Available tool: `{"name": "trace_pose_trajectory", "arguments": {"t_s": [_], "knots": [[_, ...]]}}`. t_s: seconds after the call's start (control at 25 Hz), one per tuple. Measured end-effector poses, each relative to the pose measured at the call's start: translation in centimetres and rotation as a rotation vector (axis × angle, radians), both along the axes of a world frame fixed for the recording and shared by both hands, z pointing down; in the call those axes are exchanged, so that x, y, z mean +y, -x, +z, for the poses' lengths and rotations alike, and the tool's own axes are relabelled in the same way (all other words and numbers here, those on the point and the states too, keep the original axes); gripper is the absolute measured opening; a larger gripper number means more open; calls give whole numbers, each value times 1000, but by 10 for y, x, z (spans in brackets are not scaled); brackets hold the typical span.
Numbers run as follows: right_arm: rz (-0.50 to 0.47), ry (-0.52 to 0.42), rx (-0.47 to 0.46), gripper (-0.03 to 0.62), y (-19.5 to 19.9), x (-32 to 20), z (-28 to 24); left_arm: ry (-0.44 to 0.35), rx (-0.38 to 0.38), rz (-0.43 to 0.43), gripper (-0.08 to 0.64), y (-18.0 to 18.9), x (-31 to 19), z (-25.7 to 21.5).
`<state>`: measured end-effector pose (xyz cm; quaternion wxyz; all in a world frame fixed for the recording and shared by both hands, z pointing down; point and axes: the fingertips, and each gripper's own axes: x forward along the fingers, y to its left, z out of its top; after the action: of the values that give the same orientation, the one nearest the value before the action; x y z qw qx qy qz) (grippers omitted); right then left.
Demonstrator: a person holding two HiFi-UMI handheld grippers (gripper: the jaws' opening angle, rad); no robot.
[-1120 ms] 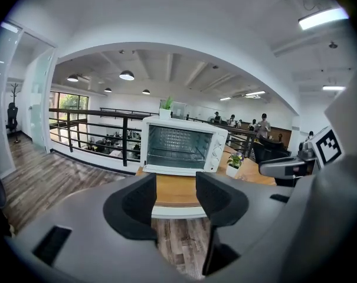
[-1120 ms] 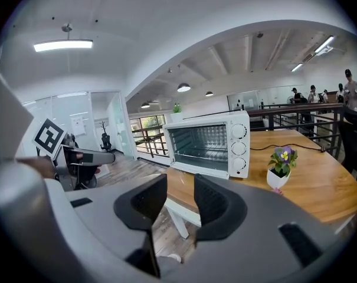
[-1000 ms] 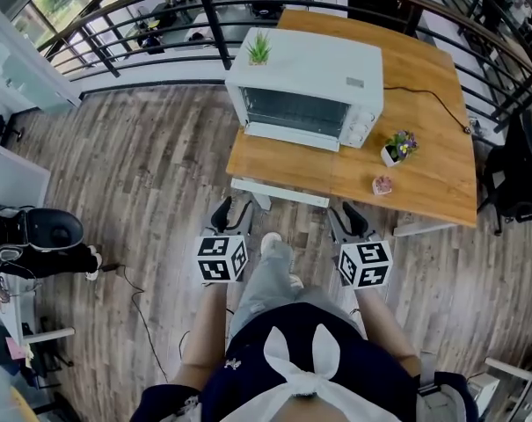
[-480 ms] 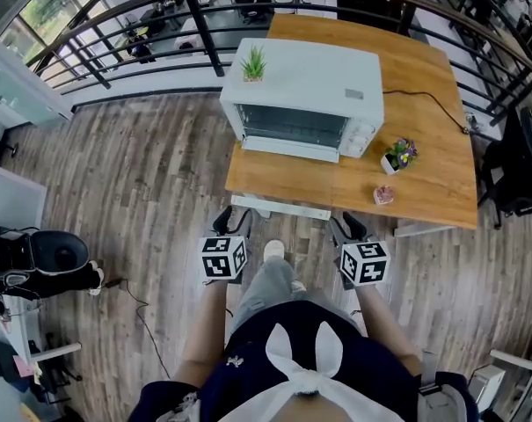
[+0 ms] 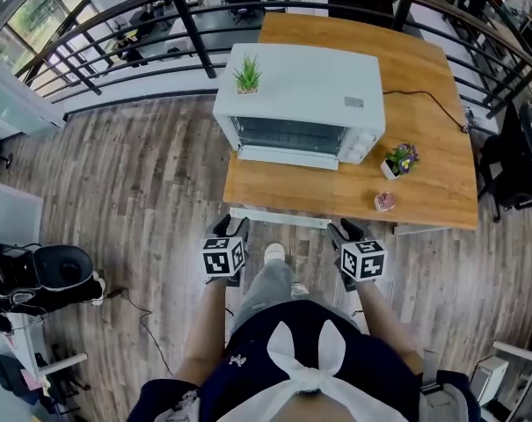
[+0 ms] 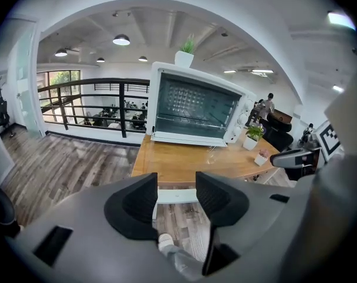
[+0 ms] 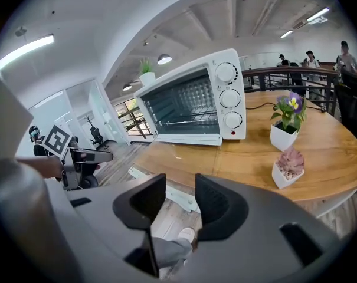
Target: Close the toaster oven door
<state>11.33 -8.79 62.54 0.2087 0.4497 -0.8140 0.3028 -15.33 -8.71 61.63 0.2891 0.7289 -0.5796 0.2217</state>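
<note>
A white toaster oven [image 5: 296, 86] sits on the far left part of a wooden table [image 5: 424, 183]. Its glass door [image 5: 287, 156] appears dropped open toward the near side, with the white handle bar along its near edge and the wire rack inside in plain sight. A small green plant [image 5: 247, 76] stands on the oven's top at the far left corner. The control knobs run down the right of the front, and a black cord [image 5: 433, 104] trails off to the right across the tabletop. Right of the oven stand a white pot of purple flowers [image 5: 399, 159] and, nearer, a small pink succulent [image 5: 384, 202].

The person stands at the table's near edge over plank flooring [image 5: 142, 200], one shoe [image 5: 273, 253] forward, a gripper in each hand. Both are short of the table and well apart from the oven. The left gripper [image 5: 232, 227] has its jaws spread with nothing between them. The right gripper [image 5: 345, 229] is likewise empty, its jaws having just been opening. A dark railing [image 5: 186, 25] curves behind the table on the far side.
</note>
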Motion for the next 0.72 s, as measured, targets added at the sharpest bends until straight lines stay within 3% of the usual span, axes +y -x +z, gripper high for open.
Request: {"name": "trace_pose_trajectory", "arguments": {"t_s": [0.72], "knots": [[30,231,16,170,4,-17,78,166,7,7,201,25,-33,66]]}}
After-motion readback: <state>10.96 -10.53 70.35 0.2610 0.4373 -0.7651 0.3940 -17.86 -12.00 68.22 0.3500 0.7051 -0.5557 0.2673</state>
